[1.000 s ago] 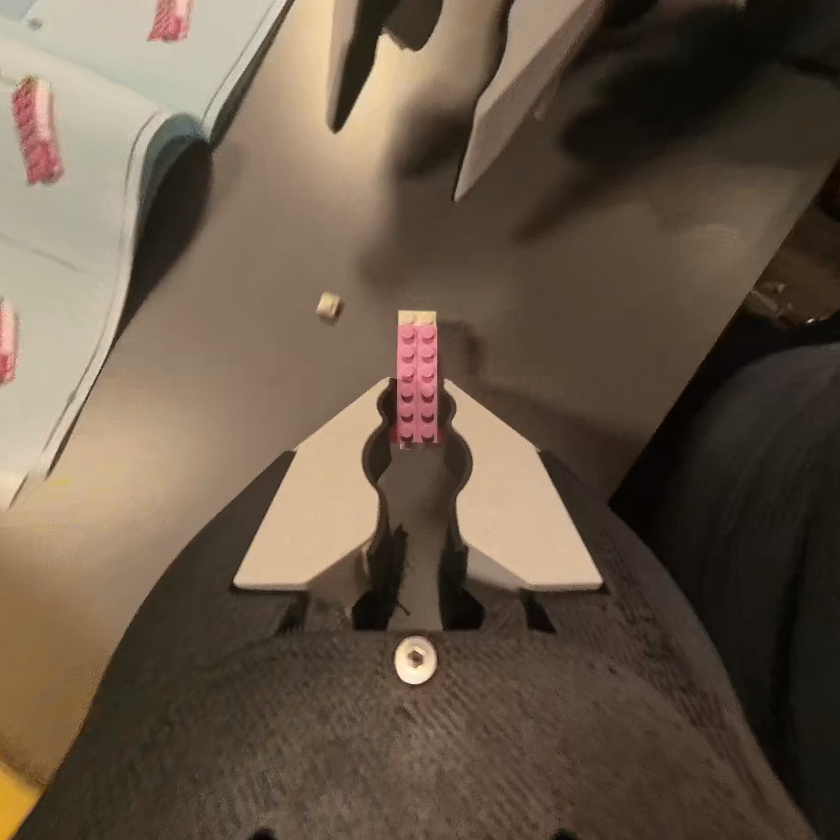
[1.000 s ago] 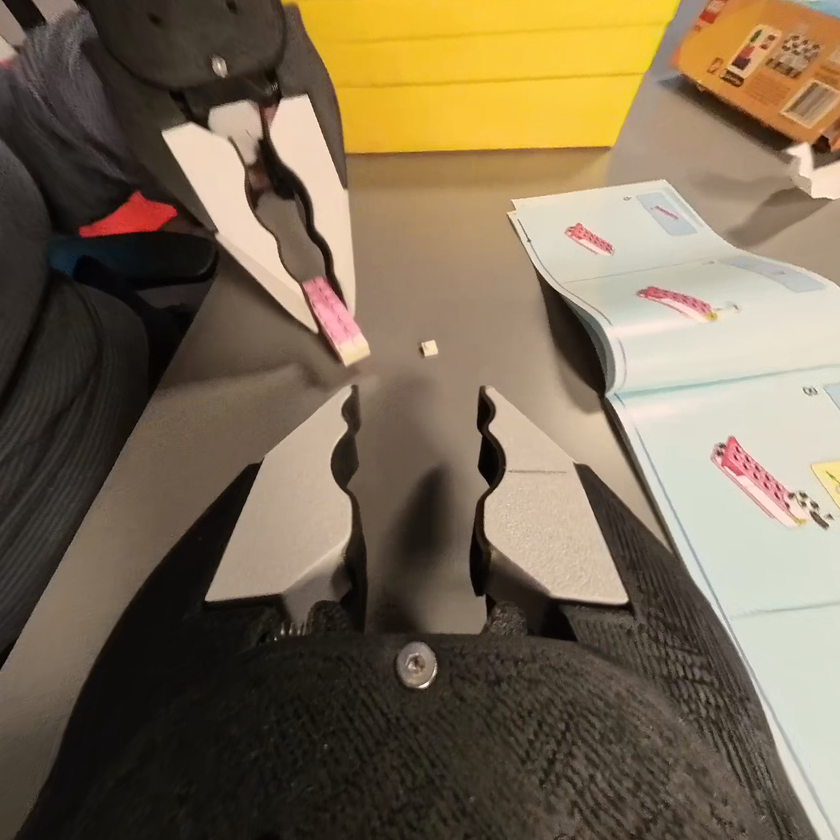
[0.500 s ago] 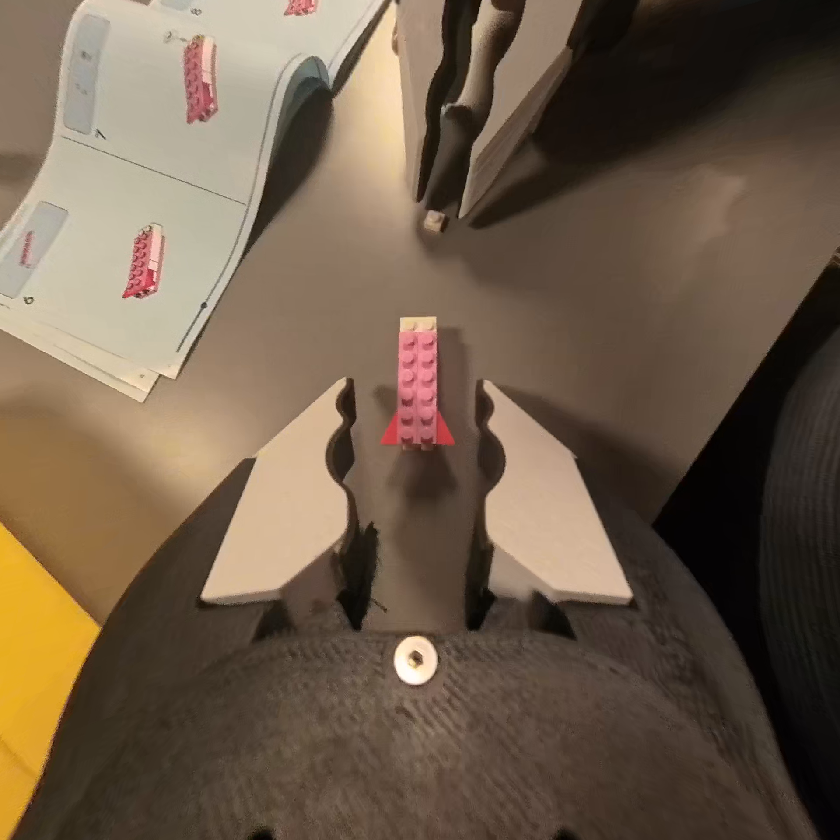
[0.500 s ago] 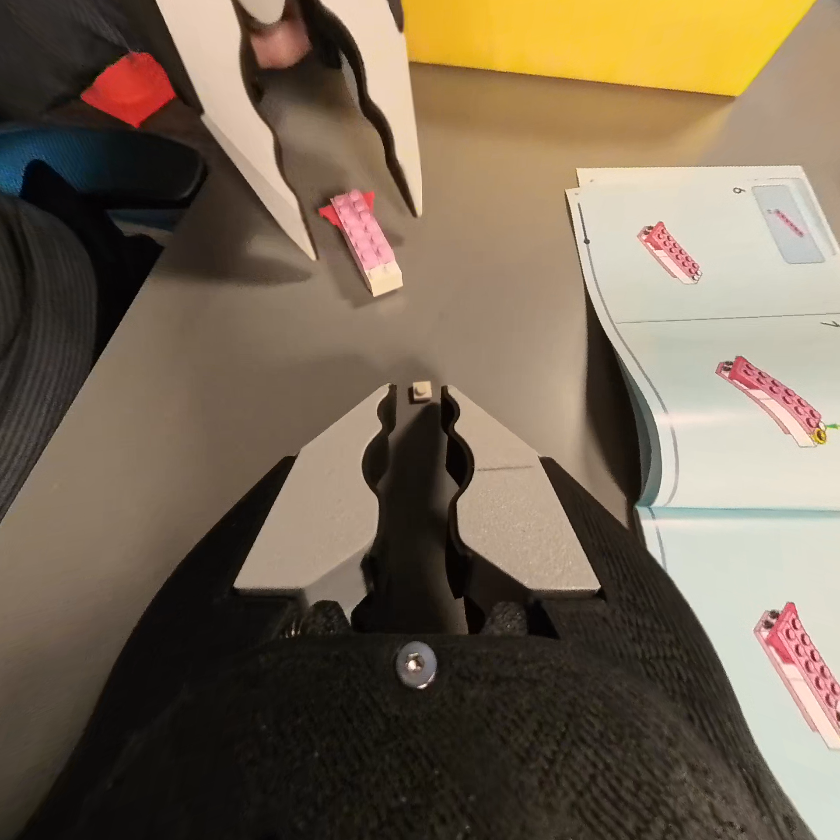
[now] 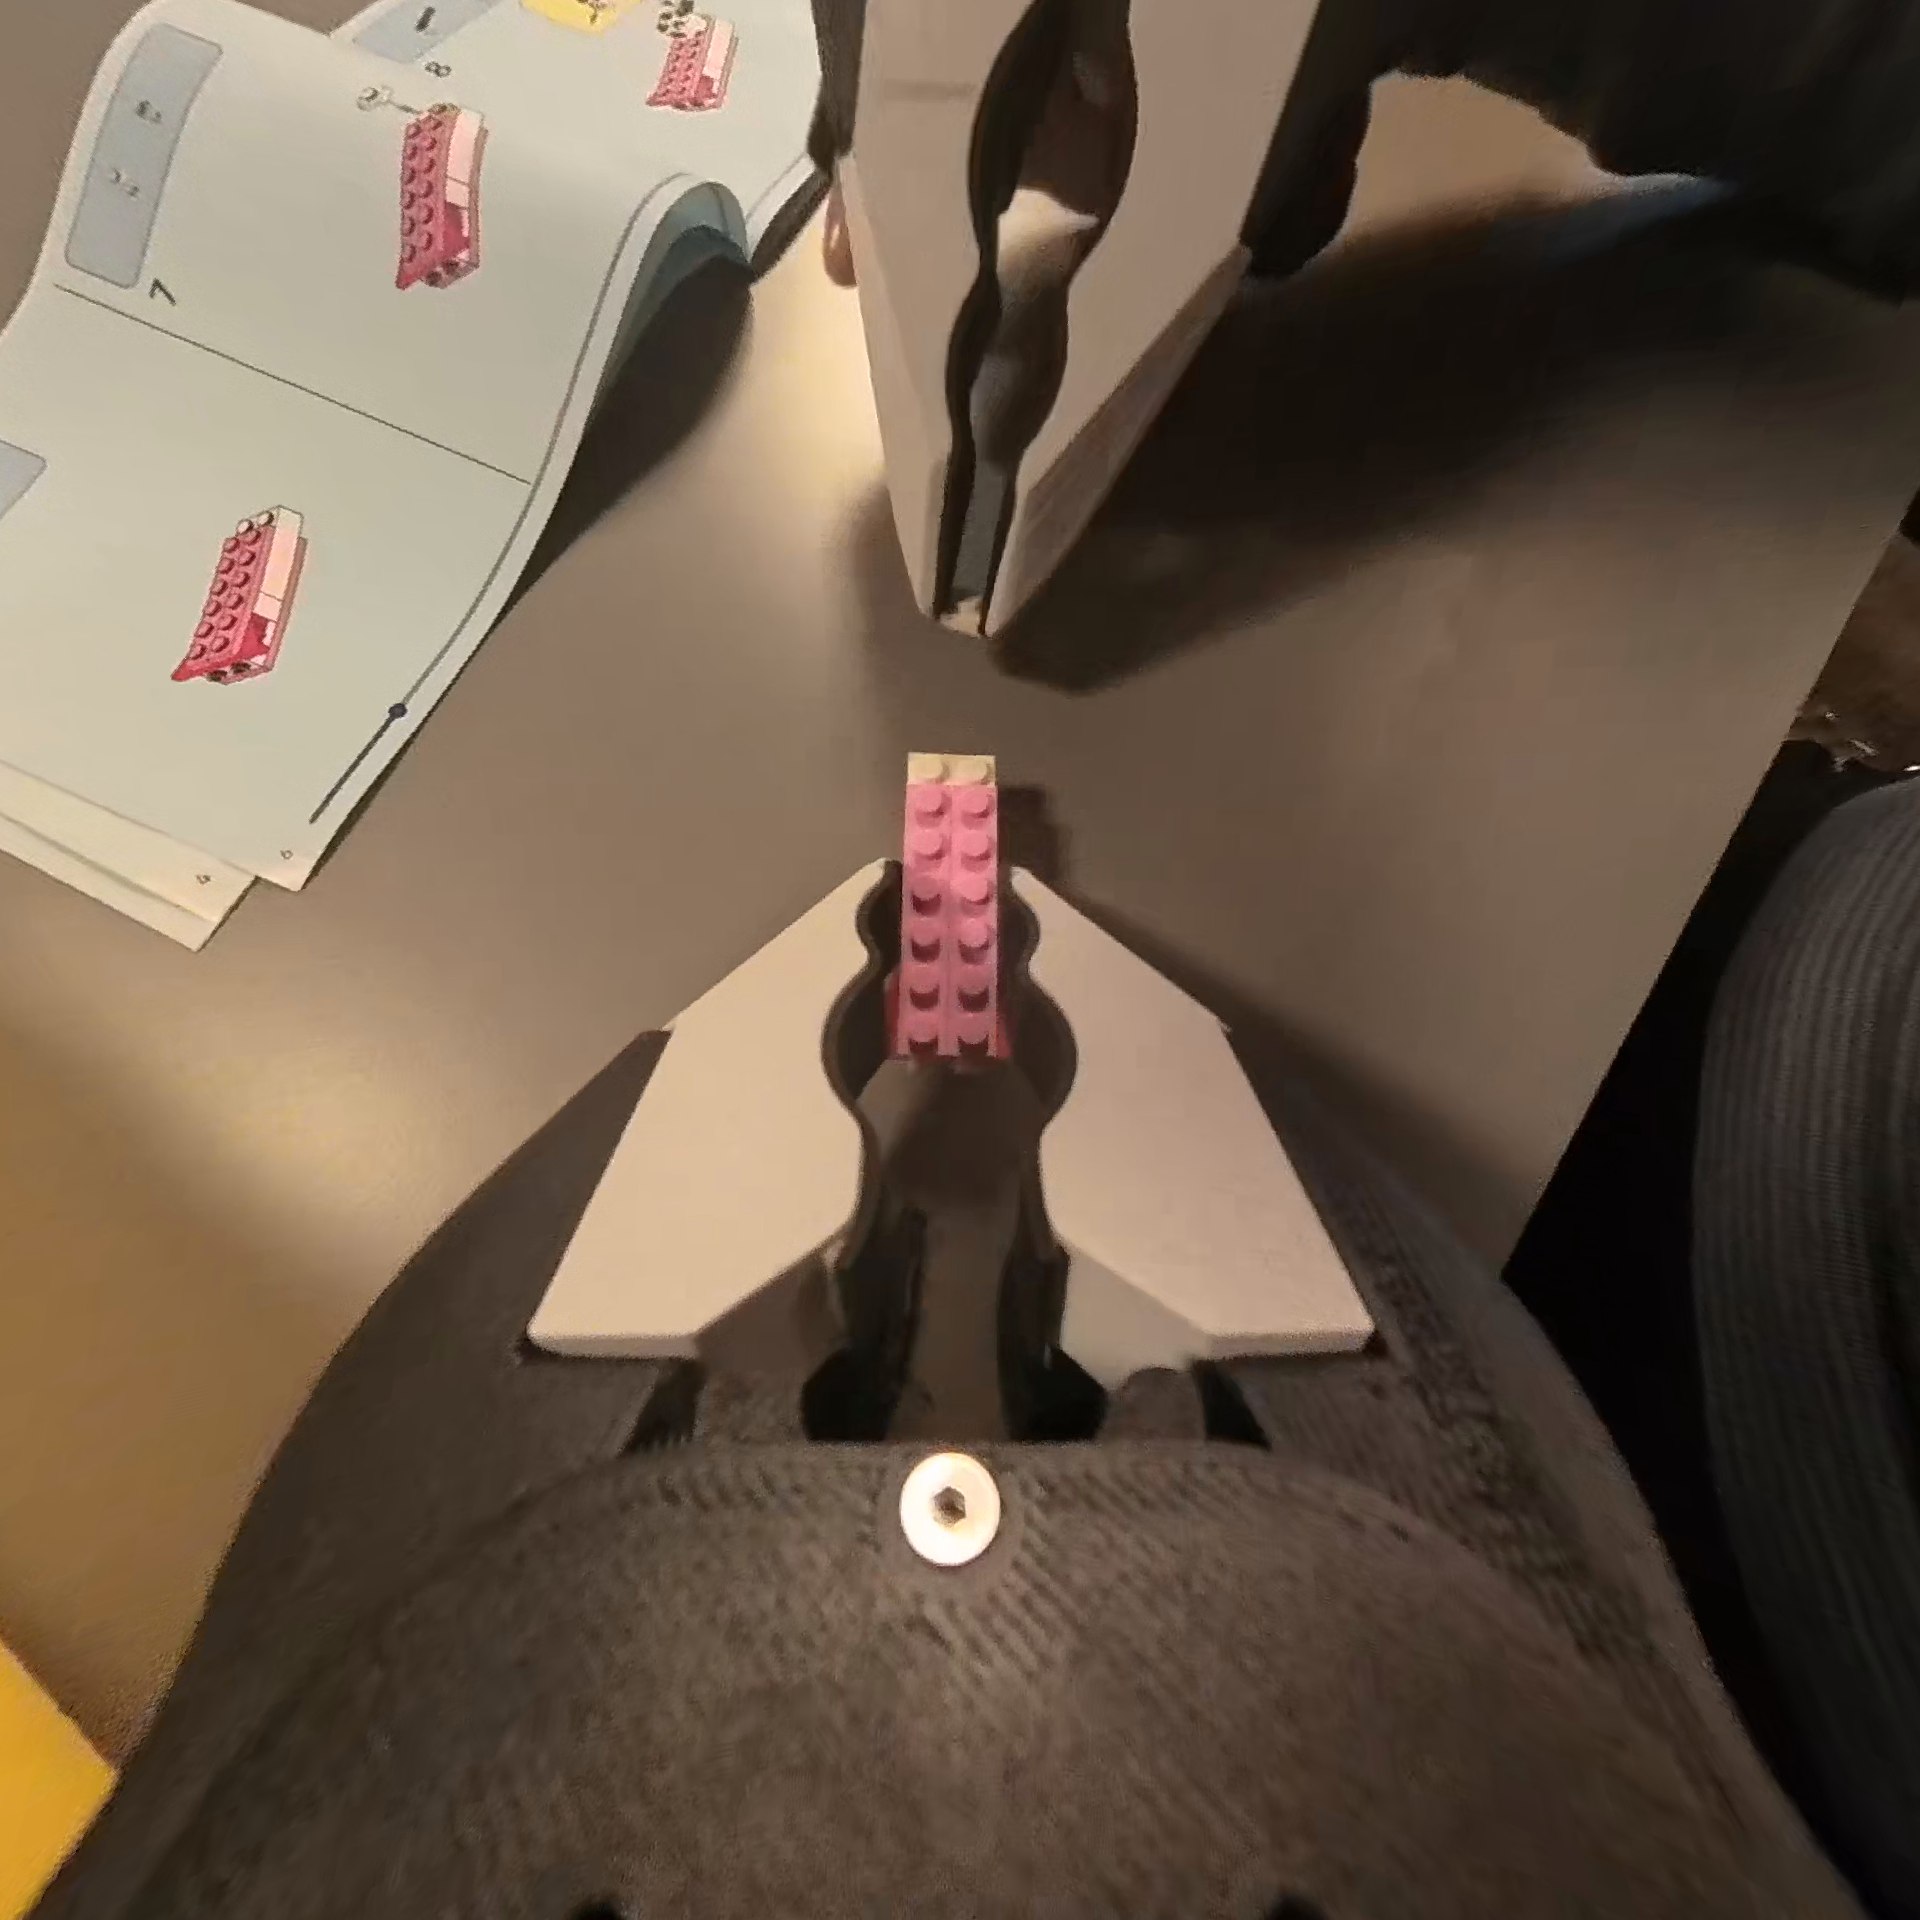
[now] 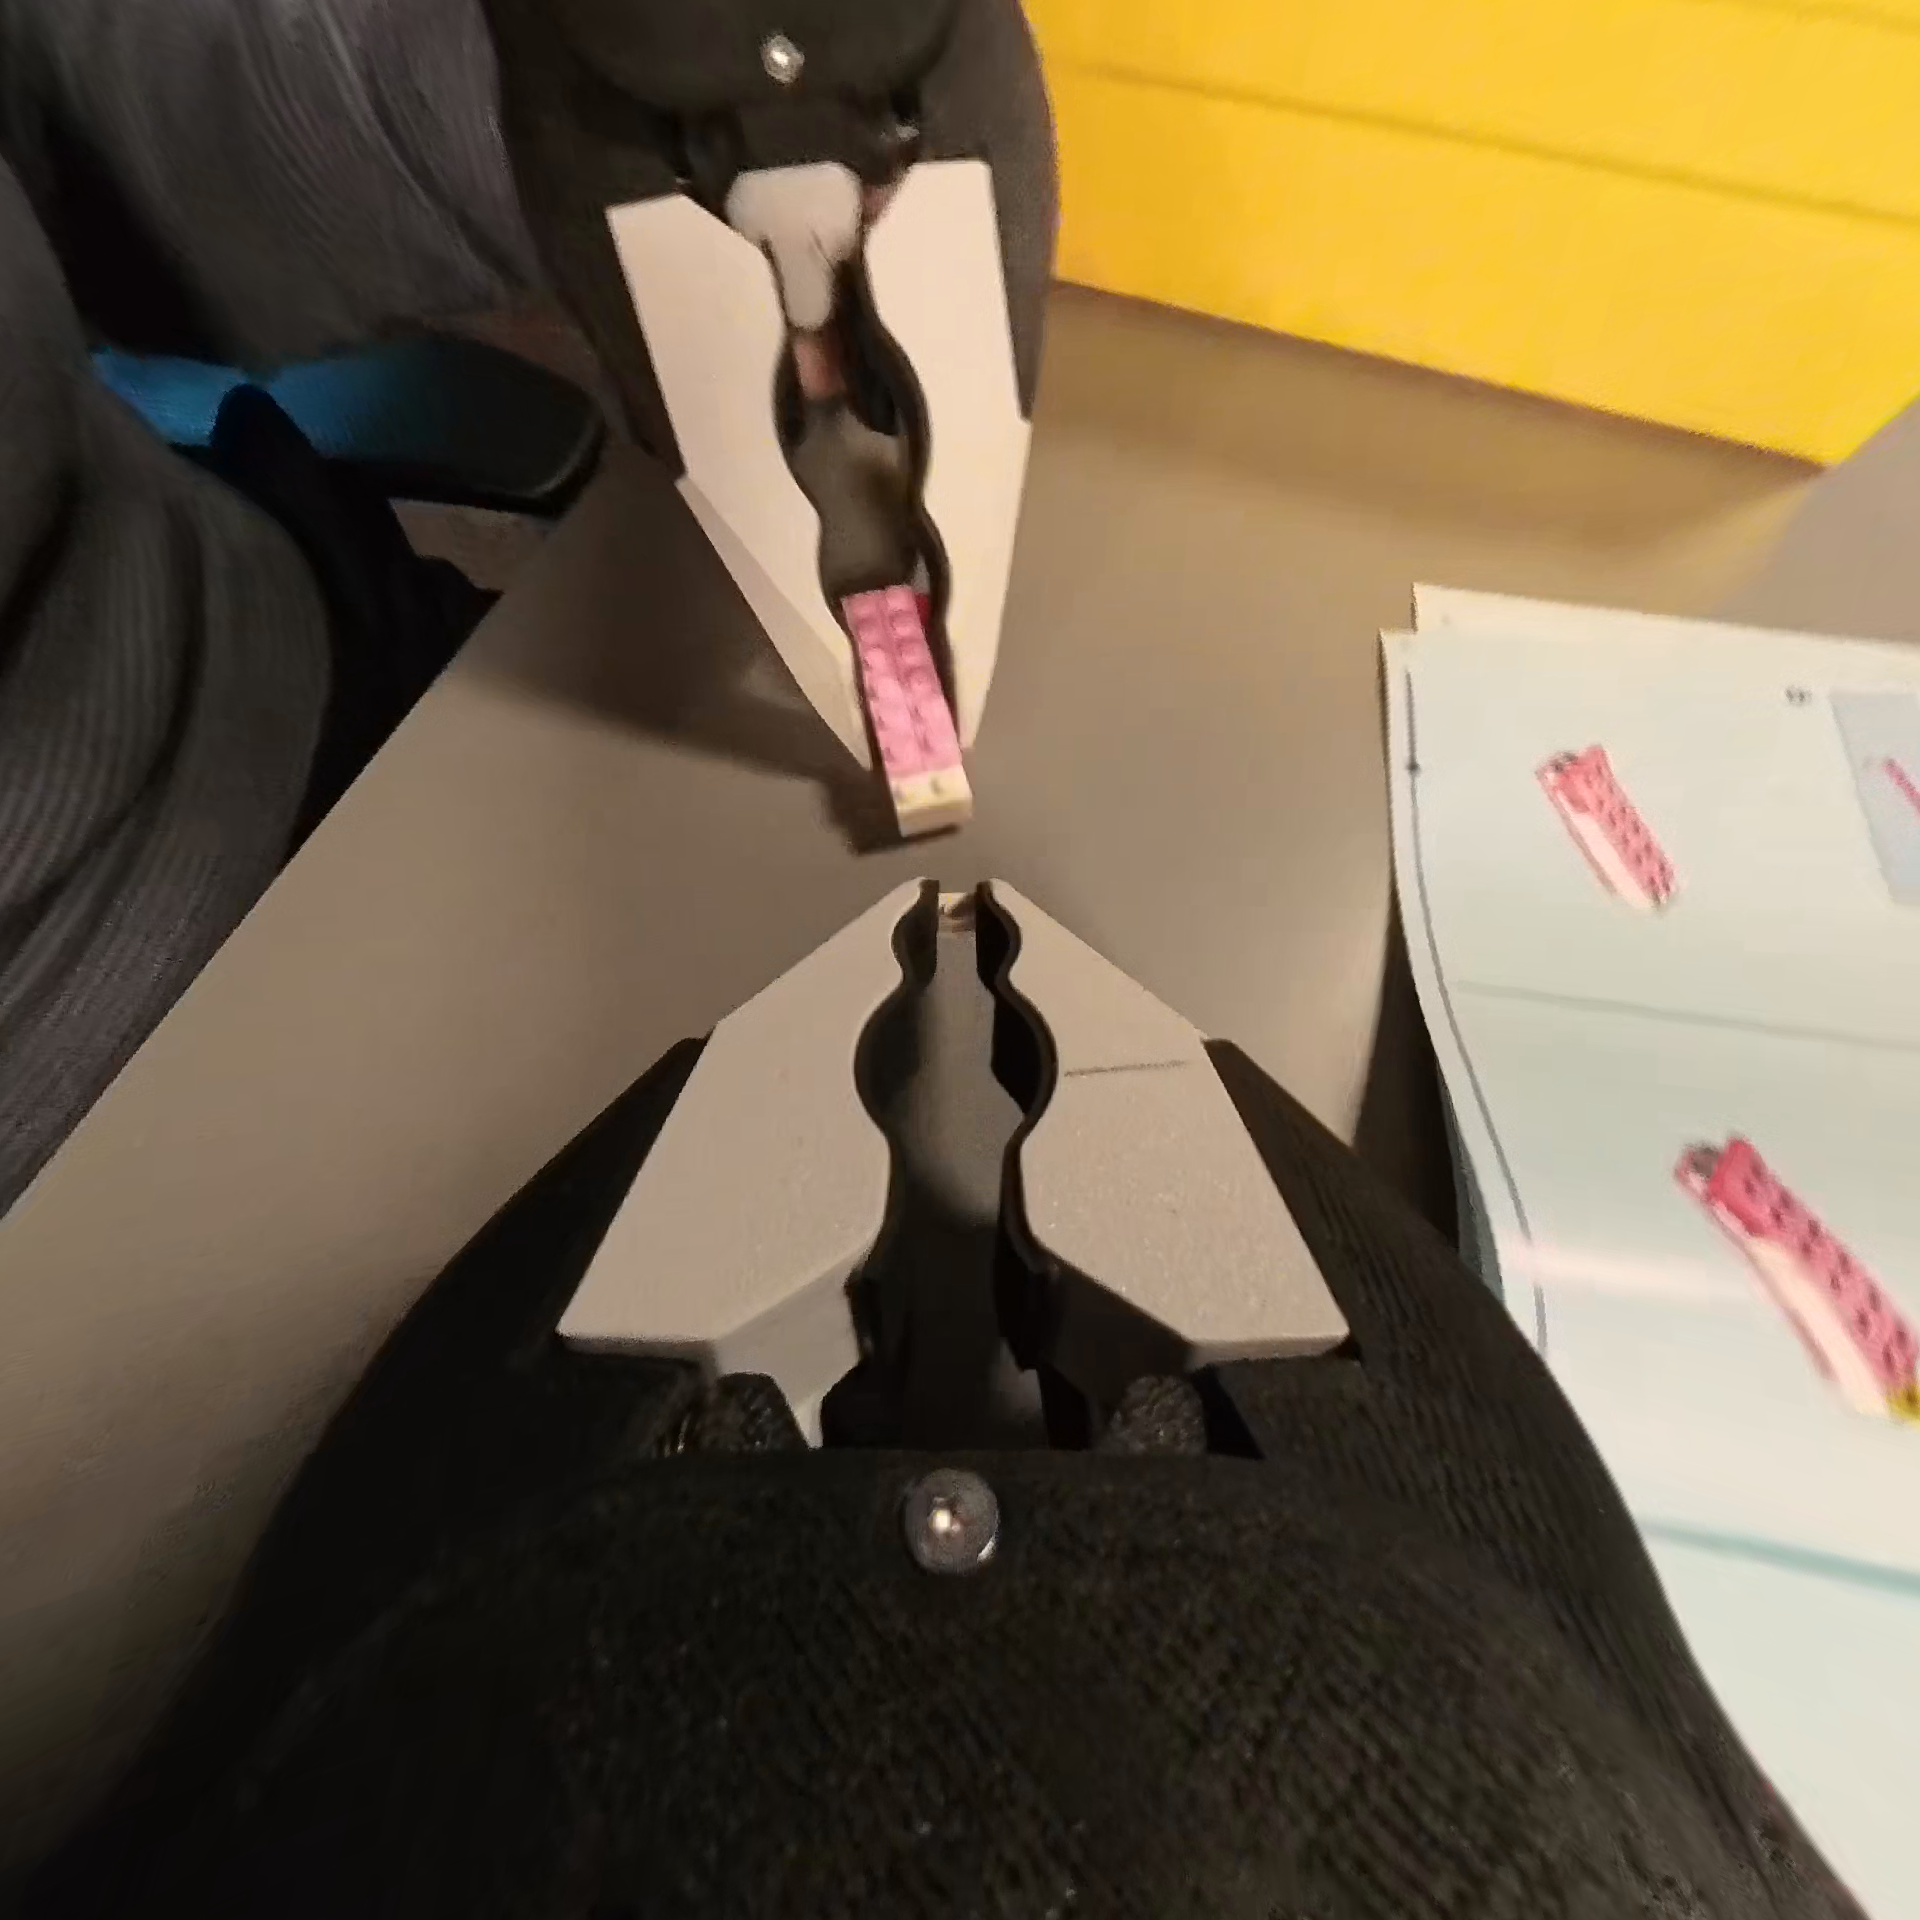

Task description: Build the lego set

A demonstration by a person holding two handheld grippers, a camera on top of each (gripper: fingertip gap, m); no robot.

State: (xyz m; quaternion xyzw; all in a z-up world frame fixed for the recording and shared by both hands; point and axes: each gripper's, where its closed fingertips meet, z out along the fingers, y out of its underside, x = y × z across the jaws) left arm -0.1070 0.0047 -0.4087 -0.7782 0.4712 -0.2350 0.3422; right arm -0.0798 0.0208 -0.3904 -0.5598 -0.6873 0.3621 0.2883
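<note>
My left gripper (image 5: 951, 883) is shut on a long pink studded brick assembly (image 5: 951, 914) with a white end, pads pressed on both its sides; the white end sticks out past the tips. It also shows in the right wrist view (image 6: 899, 696), held just above the grey table (image 6: 520, 935). My right gripper (image 6: 954, 902) is shut on a small white piece (image 6: 951, 909) pinched at the very fingertips. In the left wrist view the right gripper (image 5: 966, 613) points down at the table just beyond the assembly's white end, with the small piece (image 5: 964, 621) at its tip.
An open light-blue instruction booklet (image 5: 260, 416) lies to one side, also in the right wrist view (image 6: 1662, 987). A yellow box (image 6: 1455, 208) stands at the back. A person's dark clothing (image 5: 1818, 1143) is beyond the table edge.
The left gripper opened with the pink assembly lying on the table, then shut on it again. The right gripper moved to the small white piece, shut on it and brought it near the assembly.
</note>
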